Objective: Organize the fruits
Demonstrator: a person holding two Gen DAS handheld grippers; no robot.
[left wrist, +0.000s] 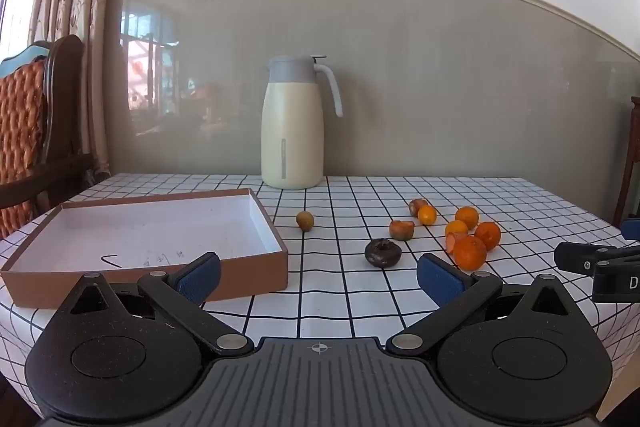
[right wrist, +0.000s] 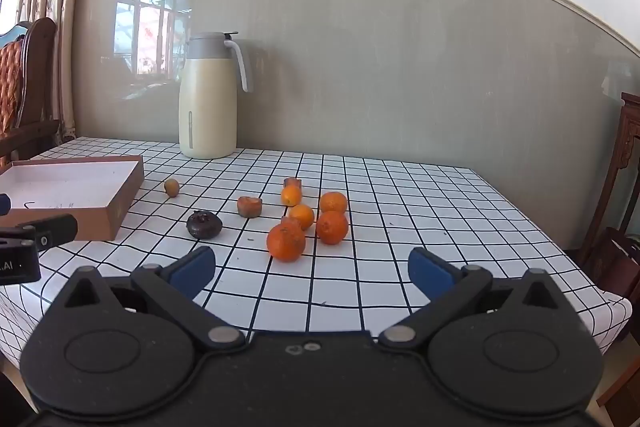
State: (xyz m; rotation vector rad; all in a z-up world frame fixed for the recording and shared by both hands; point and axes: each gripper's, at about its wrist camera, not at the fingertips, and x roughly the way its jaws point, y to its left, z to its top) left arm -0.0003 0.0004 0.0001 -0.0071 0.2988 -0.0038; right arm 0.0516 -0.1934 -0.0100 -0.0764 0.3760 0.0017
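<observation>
Several small oranges lie clustered on the checked tablecloth; they also show in the left wrist view. A dark round fruit, a cut brown-orange piece and a small tan fruit lie left of them. An empty brown box with a white inside sits at the left. My left gripper is open and empty in front of the box and the dark fruit. My right gripper is open and empty just short of the oranges.
A cream thermos jug stands at the back by the grey wall. A wooden chair with an orange cushion stands at the left, another chair at the right. The table's right edge drops off near the right gripper.
</observation>
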